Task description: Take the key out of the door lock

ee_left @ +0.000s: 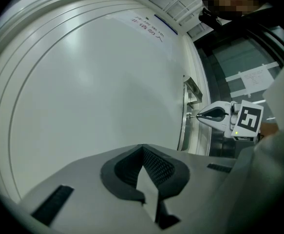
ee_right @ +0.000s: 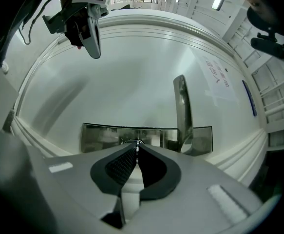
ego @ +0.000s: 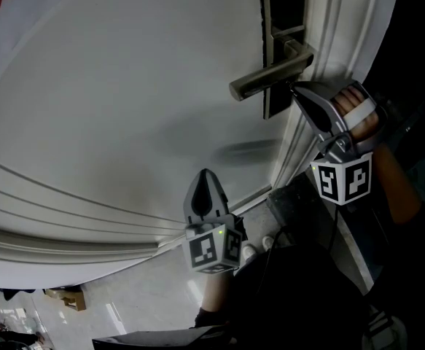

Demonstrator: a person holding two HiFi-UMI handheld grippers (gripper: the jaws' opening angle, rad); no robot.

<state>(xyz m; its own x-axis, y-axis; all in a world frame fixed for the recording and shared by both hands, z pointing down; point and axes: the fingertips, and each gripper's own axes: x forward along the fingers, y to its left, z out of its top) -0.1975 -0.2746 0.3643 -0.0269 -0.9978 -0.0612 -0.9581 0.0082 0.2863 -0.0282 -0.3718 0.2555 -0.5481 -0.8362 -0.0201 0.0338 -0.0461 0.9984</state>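
A small metal key (ee_right: 137, 142) sticks out of the lock in the dark metal plate (ee_right: 100, 136) on a white door (ego: 125, 100). Just below the lever handle (ego: 270, 75), my right gripper (ego: 294, 88) points level at the lock, shut on the key. In the left gripper view the key (ee_left: 192, 115) shows as a thin stub between the right gripper's tips (ee_left: 198, 115) and the plate. The head view hides the key behind the jaws. Lower on the door panel, my left gripper (ego: 205, 172) is shut on nothing, its tips (ee_left: 142, 148) facing bare door.
The lever handle (ee_right: 181, 106) stands close beside the lock. Raised mouldings (ego: 66, 224) run round the door panel, and the door frame (ego: 336, 20) is just right of the lock. A paper notice (ee_left: 149, 26) hangs higher on the door. Floor (ego: 146, 305) shows below.
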